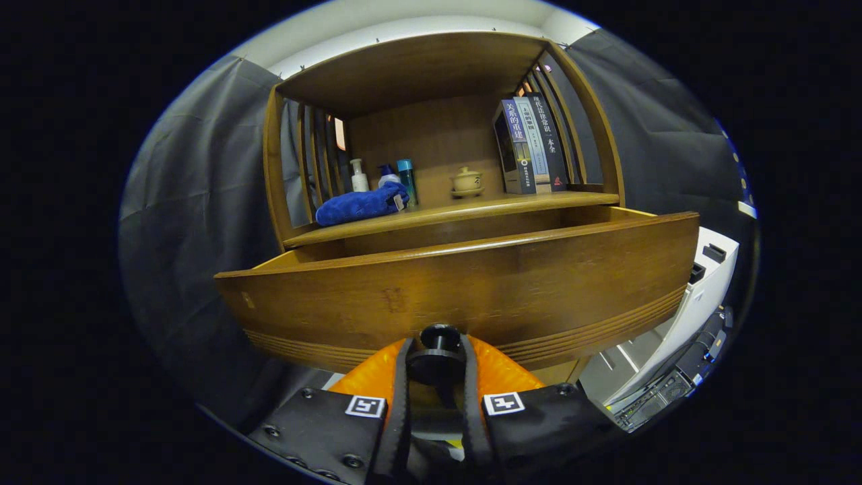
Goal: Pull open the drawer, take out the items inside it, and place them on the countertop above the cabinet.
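A wooden drawer (471, 283) stands pulled out from the cabinet, its wide front panel facing me. Its round dark knob (439, 343) sits low on the panel's middle, and my gripper (438, 360) is shut on that knob, one finger on each side. The drawer's inside is hidden behind the front panel. Above it runs the countertop (471, 207), a wooden shelf in an open hutch. On it lie a folded blue towel (362, 204), several small bottles (384, 176), a lidded ceramic cup (467, 181) and upright books (528, 145).
The hutch has slatted wooden sides (316, 162) and a wooden top. Grey cloth walls (195, 202) hang on both sides. A white unit (700, 296) with dark equipment stands to the right of the drawer, low down.
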### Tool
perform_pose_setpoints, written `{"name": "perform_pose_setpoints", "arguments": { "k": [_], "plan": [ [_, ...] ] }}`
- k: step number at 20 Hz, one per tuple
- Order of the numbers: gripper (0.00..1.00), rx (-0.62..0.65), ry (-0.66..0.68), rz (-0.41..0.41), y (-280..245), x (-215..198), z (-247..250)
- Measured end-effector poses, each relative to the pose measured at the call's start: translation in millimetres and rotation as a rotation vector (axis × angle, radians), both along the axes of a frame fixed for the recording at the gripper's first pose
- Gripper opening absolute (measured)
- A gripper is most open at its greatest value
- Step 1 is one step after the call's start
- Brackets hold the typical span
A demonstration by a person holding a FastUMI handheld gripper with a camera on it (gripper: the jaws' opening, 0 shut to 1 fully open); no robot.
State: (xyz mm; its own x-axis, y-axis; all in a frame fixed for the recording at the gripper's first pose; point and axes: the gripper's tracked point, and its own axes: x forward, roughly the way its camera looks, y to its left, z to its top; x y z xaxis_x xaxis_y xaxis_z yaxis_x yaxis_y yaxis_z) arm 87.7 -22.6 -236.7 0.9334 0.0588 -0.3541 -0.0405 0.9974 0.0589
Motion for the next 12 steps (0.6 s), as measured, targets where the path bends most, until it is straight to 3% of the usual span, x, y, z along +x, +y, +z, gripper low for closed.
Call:
{"name": "perform_pose_setpoints", "arguments": {
  "k": [12],
  "plan": [
    [0.4, -0.047, 0.021, 0.023, -2.6, -38.9, -8.3]
  ]
}}
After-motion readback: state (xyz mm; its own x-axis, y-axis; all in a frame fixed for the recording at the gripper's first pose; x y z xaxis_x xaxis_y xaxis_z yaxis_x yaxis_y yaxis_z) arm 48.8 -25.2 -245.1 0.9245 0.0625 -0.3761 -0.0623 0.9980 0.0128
